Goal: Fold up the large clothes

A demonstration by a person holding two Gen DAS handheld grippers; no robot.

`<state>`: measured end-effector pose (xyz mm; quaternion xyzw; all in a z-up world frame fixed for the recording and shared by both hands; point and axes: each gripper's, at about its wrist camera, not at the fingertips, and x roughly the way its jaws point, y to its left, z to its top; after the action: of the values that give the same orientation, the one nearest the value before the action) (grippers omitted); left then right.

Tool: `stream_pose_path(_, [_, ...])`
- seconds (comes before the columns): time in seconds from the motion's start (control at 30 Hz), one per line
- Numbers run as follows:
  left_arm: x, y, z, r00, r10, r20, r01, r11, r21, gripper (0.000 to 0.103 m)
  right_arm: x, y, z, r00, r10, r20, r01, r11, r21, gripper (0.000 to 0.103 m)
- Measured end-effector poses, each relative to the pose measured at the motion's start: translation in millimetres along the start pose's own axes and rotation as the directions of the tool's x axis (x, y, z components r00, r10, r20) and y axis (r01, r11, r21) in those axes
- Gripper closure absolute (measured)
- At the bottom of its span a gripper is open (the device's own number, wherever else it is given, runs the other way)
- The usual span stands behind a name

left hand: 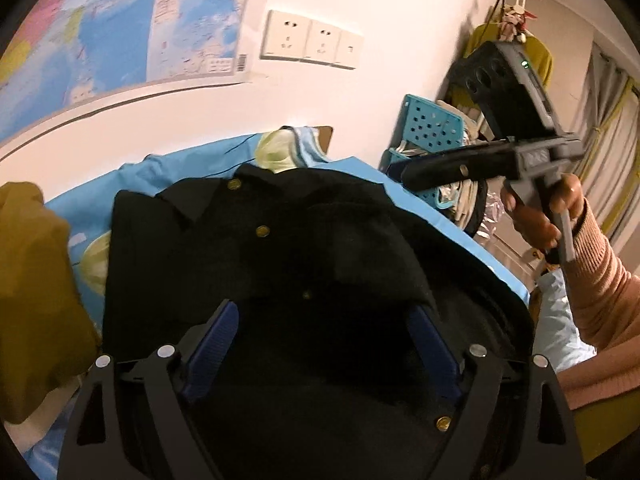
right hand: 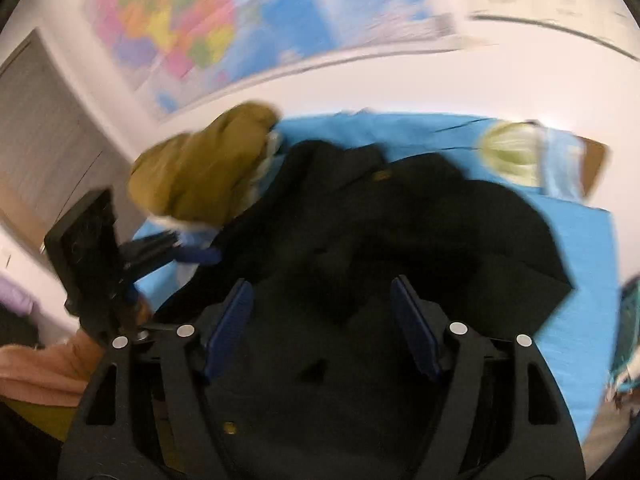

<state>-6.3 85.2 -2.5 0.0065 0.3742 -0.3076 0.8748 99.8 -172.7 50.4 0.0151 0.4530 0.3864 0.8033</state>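
A black coat (left hand: pixel 280 248) with gold buttons lies spread on a blue cloth (left hand: pixel 160 168), collar toward the wall. My left gripper (left hand: pixel 322 316) hangs just over the coat's lower part, jaws wide and open, blue pads (left hand: pixel 216 336) clear of the fabric. In the right wrist view the same coat (right hand: pixel 440 220) lies rumpled below my right gripper (right hand: pixel 322 284), which is open with nothing between its pads. The left wrist view shows the right gripper (left hand: pixel 412 172) from the side at the coat's right edge, held by a hand in a pink sleeve (left hand: pixel 600 288).
An olive padded jacket (left hand: pixel 32 280) is heaped at the left end of the cloth, also in the right wrist view (right hand: pixel 208 168). A teal perforated basket (left hand: pixel 432 128) with laundry stands past the right edge. Wall sockets (left hand: pixel 312 40) and a map (left hand: pixel 120 20) are behind.
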Motion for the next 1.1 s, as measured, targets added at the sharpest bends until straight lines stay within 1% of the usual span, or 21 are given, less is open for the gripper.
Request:
stream_pose_path(0.07, [-2.8,-3.4,2.6,1.0,-0.005,0.015,0.005,1.0,0.013,0.019,-13.6,-22.3,-3.6,0.998,-0.049,0.033,0.047,0.997,0.058,0.028])
stream_pose_path(0.17, [-10.6,-14.5,5.4,0.999,-0.012,0.042,0.01,0.999,0.04,0.015,-20.2,-55.9,-13.1,0.986,-0.159,0.039,0.153,0.98,0.127,0.026])
stream_pose_path(0.27, [-20.4,-38.8,3.9,0.998,-0.022,0.064,0.016,0.996,0.093,0.012,-13.3,-95.9,-28.9,0.982,-0.189,0.01,0.182,0.955,0.235,0.025])
stream_pose_path(0.33, [-17.7,-55.0,1.4,0.998,-0.041,0.056,0.033,0.99,0.137,0.007,0.0,-117.9,-38.0,0.983,-0.185,-0.017,0.182,0.936,0.301,0.024])
stream_pose_path(0.4, [-0.1,-67.5,-0.3,1.0,0.018,0.007,-0.019,0.984,0.177,0.007,12.3,-132.3,-44.6,0.989,-0.149,-0.026,0.148,0.925,0.35,0.023])
stream_pose_path(0.47, [24.9,-68.2,-2.6,0.994,0.096,-0.046,-0.085,0.976,0.2,0.008,22.6,-141.9,-49.4,0.994,-0.105,-0.019,0.104,0.92,0.377,0.023])
stream_pose_path(0.5, [35.5,-61.8,-2.8,0.991,0.104,-0.079,-0.089,0.979,0.181,0.01,26.5,-143.0,-49.8,0.996,-0.094,-0.012,0.091,0.922,0.377,0.027])
stream_pose_path(0.53, [43.1,-53.7,-4.4,0.987,0.114,-0.11,-0.096,0.983,0.155,0.021,29.1,-142.5,-49.1,0.997,-0.081,-0.008,0.079,0.924,0.373,0.031])
stream_pose_path(0.57, [53.3,-40.2,-3.9,0.979,0.138,-0.149,-0.121,0.986,0.115,0.035,32.8,-142.1,-48.7,0.998,-0.059,-0.006,0.057,0.93,0.364,0.047])
stream_pose_path(0.6, [60.4,-25.0,-3.4,0.971,0.155,-0.184,-0.145,0.987,0.067,0.041,34.4,-141.7,-48.3,0.999,-0.055,-0.001,0.052,0.935,0.351,0.071])
stream_pose_path(0.63, [64.9,-4.3,-2.5,0.966,0.14,-0.217,-0.146,0.989,-0.011,0.055,35.2,-140.0,-45.8,0.998,-0.057,0.003,0.053,0.938,0.342,0.081])
stream_pose_path(0.67, [65.7,11.8,-1.8,0.967,0.107,-0.232,-0.128,0.989,-0.078,0.059,34.3,-138.6,-43.1,0.999,-0.043,0.004,0.039,0.94,0.339,0.092])
stream_pose_path(0.73, [61.7,42.0,1.1,0.97,0.058,-0.238,-0.105,0.976,-0.192,0.068,21.4,-134.6,-37.1,0.997,-0.068,0.04,0.051,0.945,0.324,0.094])
stream_pose_path(0.77, [57.4,57.7,3.4,0.971,0.054,-0.231,-0.111,0.964,-0.241,0.068,11.6,-131.5,-34.1,0.994,-0.079,0.071,0.054,0.95,0.308,0.095])
stream_pose_path(0.83, [48.1,77.3,8.2,0.973,0.076,-0.218,-0.142,0.942,-0.304,0.065,-12.6,-129.5,-29.1,0.982,-0.134,0.131,0.088,0.949,0.304,0.095])
stream_pose_path(0.87, [42.1,86.4,11.1,0.972,0.108,-0.209,-0.172,0.931,-0.321,0.046,-21.0,-130.9,-26.6,0.975,-0.162,0.151,0.111,0.947,0.303,0.096])
stream_pose_path(0.9, [36.4,94.0,13.3,0.971,0.139,-0.195,-0.199,0.922,-0.333,0.039,-26.7,-135.0,-25.5,0.968,-0.192,0.16,0.134,0.94,0.313,0.096])
stream_pose_path(0.97, [28.5,100.8,14.9,0.968,0.175,-0.178,-0.227,0.915,-0.333,0.036,-20.8,-148.8,-26.6,0.975,-0.186,0.123,0.132,0.926,0.354,0.096])
stream_pose_path(1.03, [20.7,101.0,14.1,0.973,0.164,-0.161,-0.21,0.92,-0.331,0.034,-5.1,-153.0,-31.9,0.976,-0.21,0.062,0.175,0.92,0.351,0.095])
stream_pose_path(1.07, [16.4,98.9,13.9,0.977,0.157,-0.145,-0.196,0.927,-0.319,0.03,0.8,-153.5,-34.4,0.977,-0.211,0.044,0.183,0.921,0.344,0.093])
stream_pose_path(1.1, [11.5,91.2,13.3,0.981,0.152,-0.119,-0.181,0.942,-0.284,0.028,3.9,-153.9,-35.7,0.976,-0.216,0.037,0.19,0.917,0.351,0.084])
